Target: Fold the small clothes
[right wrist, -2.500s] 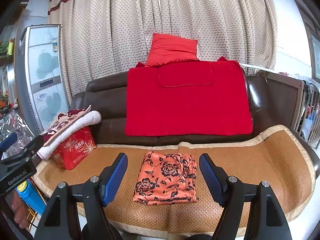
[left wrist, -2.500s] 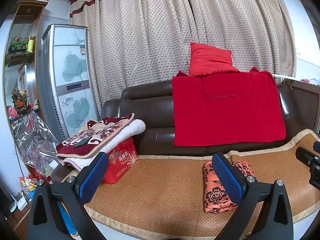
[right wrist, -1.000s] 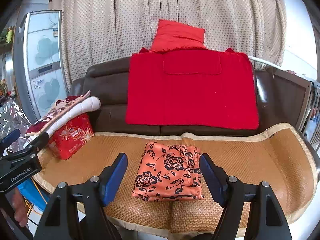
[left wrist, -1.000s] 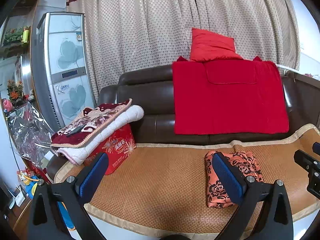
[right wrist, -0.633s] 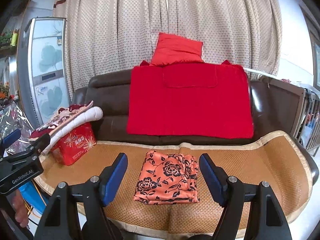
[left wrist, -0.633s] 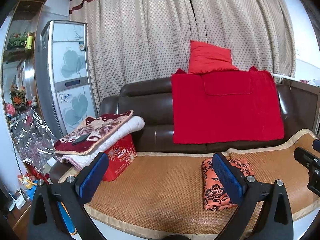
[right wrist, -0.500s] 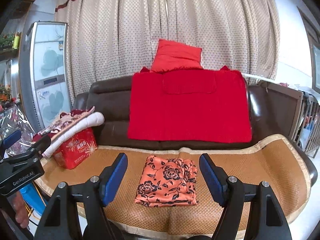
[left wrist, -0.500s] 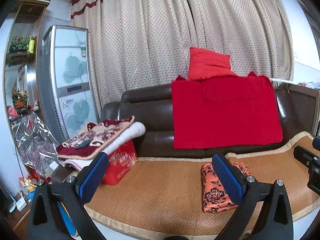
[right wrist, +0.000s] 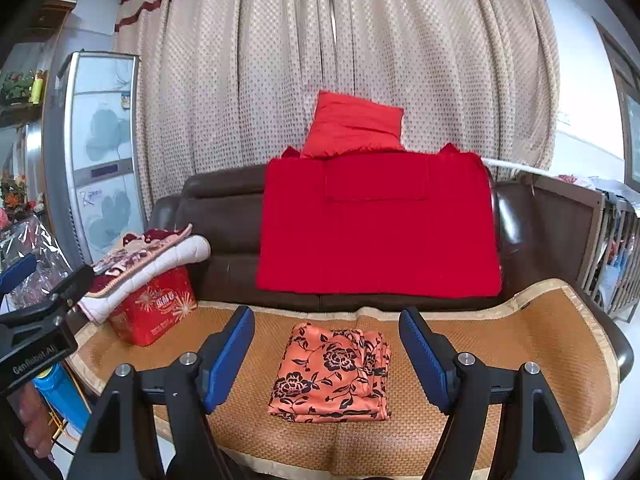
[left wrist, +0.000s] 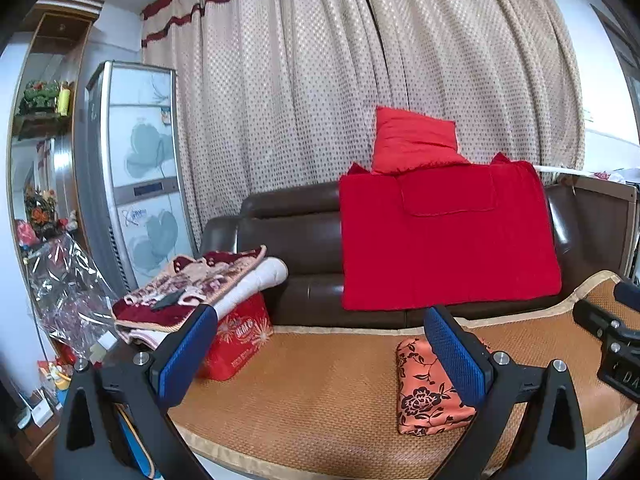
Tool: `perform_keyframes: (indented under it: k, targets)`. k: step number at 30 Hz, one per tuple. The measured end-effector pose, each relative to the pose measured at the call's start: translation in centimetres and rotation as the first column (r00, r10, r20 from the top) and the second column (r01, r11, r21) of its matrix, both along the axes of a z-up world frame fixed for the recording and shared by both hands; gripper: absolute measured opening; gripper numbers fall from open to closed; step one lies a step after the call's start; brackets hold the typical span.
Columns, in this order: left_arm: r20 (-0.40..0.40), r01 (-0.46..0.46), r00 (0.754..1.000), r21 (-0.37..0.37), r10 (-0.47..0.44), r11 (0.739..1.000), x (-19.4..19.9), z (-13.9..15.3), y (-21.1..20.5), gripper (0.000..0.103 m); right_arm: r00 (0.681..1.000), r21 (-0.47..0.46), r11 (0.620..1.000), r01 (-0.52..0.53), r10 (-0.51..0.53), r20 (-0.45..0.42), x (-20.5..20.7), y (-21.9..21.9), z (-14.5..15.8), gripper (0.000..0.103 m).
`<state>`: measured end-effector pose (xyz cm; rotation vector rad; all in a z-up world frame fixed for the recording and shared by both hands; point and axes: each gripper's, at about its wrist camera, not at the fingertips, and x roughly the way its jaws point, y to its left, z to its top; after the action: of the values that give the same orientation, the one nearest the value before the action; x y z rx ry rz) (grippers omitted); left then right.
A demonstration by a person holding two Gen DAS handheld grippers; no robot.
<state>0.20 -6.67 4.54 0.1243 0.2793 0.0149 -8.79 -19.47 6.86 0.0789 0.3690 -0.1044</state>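
Folded floral cloth [right wrist: 330,376] flat on woven mat [right wrist: 520,344], grippers apart.

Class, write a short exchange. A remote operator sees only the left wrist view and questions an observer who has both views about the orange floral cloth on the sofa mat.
Operator: Part of the orange floral cloth is hidden from me. Is it folded?
Observer: Yes. The right wrist view shows all of it, a flat folded rectangle on the woven mat, with stacked layer edges along its right side.
Operator: Is the right gripper holding anything?
Observer: No. The right gripper is open and empty, and its pads are clear of the cloth.
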Motion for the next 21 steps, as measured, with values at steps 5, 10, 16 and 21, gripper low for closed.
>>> perform_keyframes:
  k: [5, 10, 16, 21]
  targets:
    - [-0.058, 0.006, 0.998, -0.021, -0.007, 1.0, 3.6, -1.1, -0.7, 0.103, 0.998, 0.007, 1.0, 0.001, 0.0, -0.058, 3.4, -1.0, -1.4, 0.078]
    - [-0.109, -0.006, 0.994, -0.009, 0.005, 1.0, 7.5, -2.6, -1.8, 0.103, 0.994, 0.03, 1.0, -0.007, 0.01, -0.105, 7.3, -2.1, -3.2, 0.078]
    - [-0.158, -0.01, 0.987, 0.004, 0.011, 1.0, 11.6, -4.4, -3.5, 0.103, 0.985, 0.065, 0.998, -0.007, 0.018, -0.169, 11.9, -3.9, -6.1, 0.078]
    - [-0.166, 0.005, 0.986, -0.008, -0.007, 1.0, 15.5, -6.6, -5.2, 0.103, 0.979, 0.101, 0.994, 0.032, -0.011, -0.204, 15.6, -7.6, -8.7, 0.078]
